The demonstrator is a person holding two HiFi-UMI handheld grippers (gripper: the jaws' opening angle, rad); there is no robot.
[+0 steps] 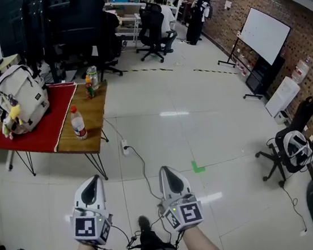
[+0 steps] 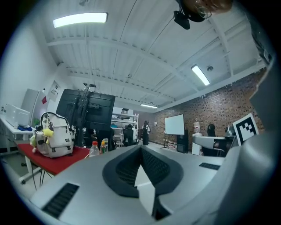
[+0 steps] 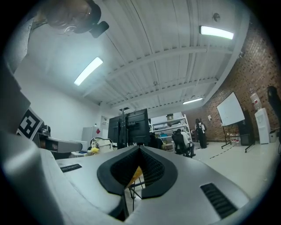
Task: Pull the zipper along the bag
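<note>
A white backpack (image 1: 20, 98) with a yellow toy hanging on its front stands upright on the red cloth of a wooden table (image 1: 84, 143) at the far left. It shows again, small, as the backpack (image 2: 55, 136) and the backpack (image 3: 102, 145). Both grippers are held low over the floor, well short of the table. My left gripper (image 1: 90, 186) is shut with nothing in it. My right gripper (image 1: 169, 175) is shut and empty too. The bag's zipper is too small to make out.
Three bottles (image 1: 78, 123) stand on the table's bare wooden part. A cable (image 1: 140, 163) runs over the floor tiles from the table toward me. Office chairs (image 1: 153, 31) and seated people are at the back, a whiteboard (image 1: 264, 34) and a chair with a headset (image 1: 293, 149) at the right.
</note>
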